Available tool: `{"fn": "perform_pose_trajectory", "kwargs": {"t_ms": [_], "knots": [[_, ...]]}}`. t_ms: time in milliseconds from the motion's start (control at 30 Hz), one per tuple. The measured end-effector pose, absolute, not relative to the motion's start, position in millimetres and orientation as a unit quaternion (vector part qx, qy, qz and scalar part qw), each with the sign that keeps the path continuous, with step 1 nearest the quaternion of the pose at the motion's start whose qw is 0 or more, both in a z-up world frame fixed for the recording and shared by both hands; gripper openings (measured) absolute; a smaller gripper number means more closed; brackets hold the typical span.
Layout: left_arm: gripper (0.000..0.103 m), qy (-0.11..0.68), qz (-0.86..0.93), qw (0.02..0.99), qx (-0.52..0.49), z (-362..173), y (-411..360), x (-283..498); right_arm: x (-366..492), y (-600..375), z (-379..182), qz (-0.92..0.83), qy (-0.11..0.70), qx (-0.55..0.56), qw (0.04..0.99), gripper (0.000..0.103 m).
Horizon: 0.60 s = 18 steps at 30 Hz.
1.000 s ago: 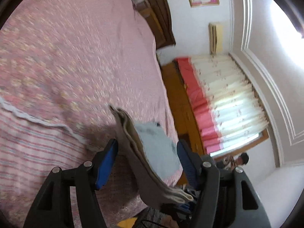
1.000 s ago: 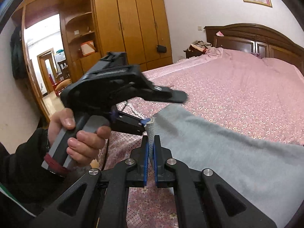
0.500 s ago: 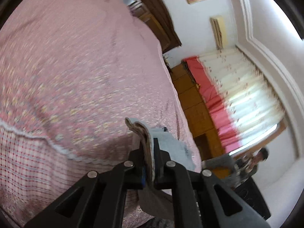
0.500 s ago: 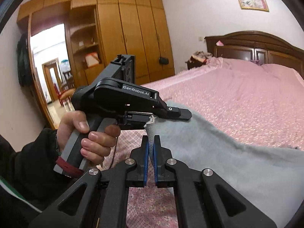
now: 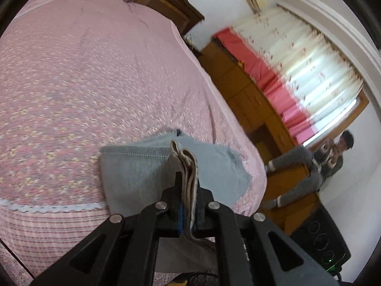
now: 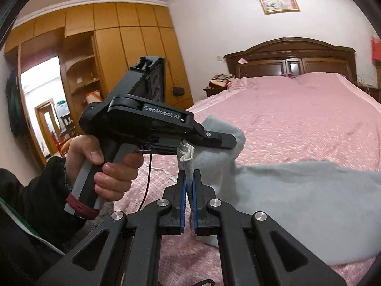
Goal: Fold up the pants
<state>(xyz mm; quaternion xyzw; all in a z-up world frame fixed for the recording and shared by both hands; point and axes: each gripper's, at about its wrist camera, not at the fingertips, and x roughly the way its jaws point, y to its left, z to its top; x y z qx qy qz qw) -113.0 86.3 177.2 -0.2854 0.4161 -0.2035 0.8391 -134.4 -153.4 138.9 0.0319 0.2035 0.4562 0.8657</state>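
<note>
Both grippers clamp the grey pants (image 6: 297, 195) above a pink bedspread (image 5: 83, 83): the left gripper (image 5: 188, 190) pinches a folded hem, the right gripper (image 6: 189, 186) another edge. The left hand (image 6: 104, 166) and its tool block the wardrobe (image 6: 133, 54); a seated person (image 5: 333, 157) sits near the curtains (image 5: 297, 71).

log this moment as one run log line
left gripper: shut on grey fleece pants | right gripper: shut on pants edge | pants: lifted end over pink floral bedspread | fold: not yet laid
</note>
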Motion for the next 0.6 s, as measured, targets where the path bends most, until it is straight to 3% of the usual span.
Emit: {"fn": "perform_pose_trajectory", "kwargs": {"t_ms": [333,600], "knots": [[0.004,0.444,-0.178,0.849,-0.225,185.9,14.7,-78.3,-115.9,-220.5,136.0,0.432,0.183,0.097,0.878,0.005],[0.004,0.488,-0.191,0.840,-0.144,179.4,-84.0,8.3,-83.3,-298.1,125.9,0.355,0.123,0.150,0.914,0.005]]}}
